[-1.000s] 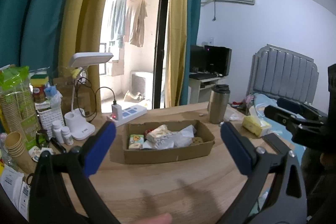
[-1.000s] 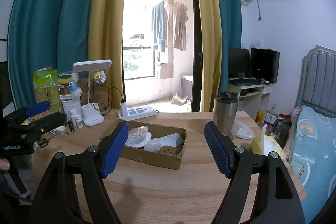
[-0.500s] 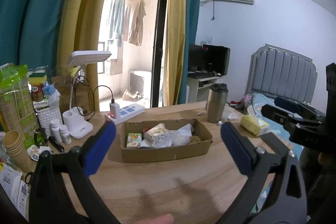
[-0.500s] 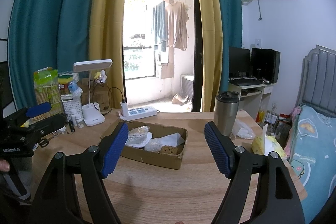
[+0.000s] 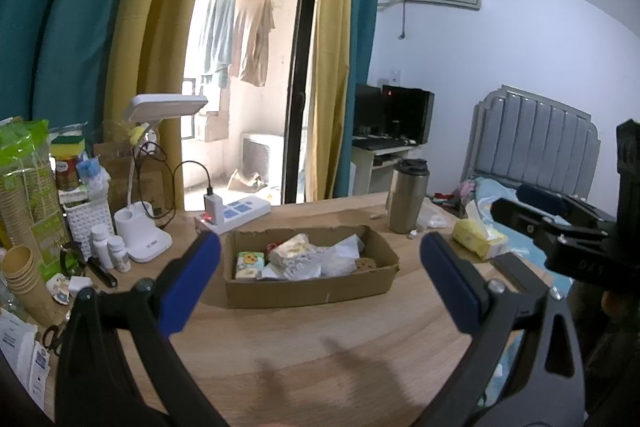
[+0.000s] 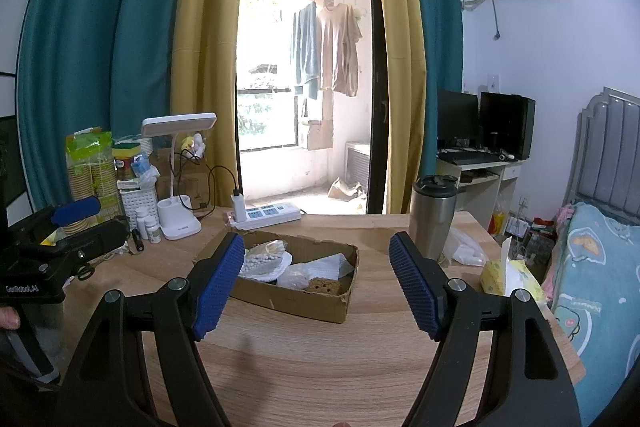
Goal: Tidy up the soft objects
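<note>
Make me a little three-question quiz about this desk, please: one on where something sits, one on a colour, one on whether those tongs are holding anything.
1. Where does the metal travel mug stand?
A. inside the cardboard box
B. on the table, right of the cardboard box
C. on the bed

2. What colour are the pads on the tongs?
A. red
B. green
C. blue

3. What state are the right tongs and left tongs in?
A. both open and empty
B. both shut on a tissue pack
C. one open, one shut

Answers: 1 B, it stands upright on the wood beside the box; 2 C, the pads are blue; 3 A, wide gaps with nothing between.
</note>
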### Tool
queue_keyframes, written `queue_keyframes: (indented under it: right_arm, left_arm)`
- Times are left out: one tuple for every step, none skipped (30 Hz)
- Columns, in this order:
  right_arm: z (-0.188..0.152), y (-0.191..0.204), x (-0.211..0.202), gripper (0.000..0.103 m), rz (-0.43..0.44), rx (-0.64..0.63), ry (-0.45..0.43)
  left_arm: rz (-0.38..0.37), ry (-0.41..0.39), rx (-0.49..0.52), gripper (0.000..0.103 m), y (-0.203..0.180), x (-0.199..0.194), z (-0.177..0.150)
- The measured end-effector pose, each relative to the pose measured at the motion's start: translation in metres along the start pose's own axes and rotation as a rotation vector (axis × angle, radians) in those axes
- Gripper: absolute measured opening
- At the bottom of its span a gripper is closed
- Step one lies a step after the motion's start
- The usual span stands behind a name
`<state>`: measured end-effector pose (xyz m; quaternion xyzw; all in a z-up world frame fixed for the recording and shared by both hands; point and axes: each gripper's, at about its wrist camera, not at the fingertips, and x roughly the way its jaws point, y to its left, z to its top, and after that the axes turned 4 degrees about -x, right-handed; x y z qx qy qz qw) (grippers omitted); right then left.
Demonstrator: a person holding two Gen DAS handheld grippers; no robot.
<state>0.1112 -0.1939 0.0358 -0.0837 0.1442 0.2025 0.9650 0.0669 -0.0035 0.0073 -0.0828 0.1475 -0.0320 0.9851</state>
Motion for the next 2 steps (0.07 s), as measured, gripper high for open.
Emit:
queue_keyframes:
  right_arm:
    - [0.0000, 0.0002, -0.0004, 0.078, -0.001, -0.001, 0.000]
    - [-0.0004, 0.0003, 0.0000, 0.078, 0.001, -0.002, 0.001]
  left_arm:
    - [-0.006, 0.001, 0.005, 0.101, -0.0015, 0.0001, -0.0004]
    - [-0.011, 0.003, 0.005, 0.101, -0.0025, 0.0012, -0.0010]
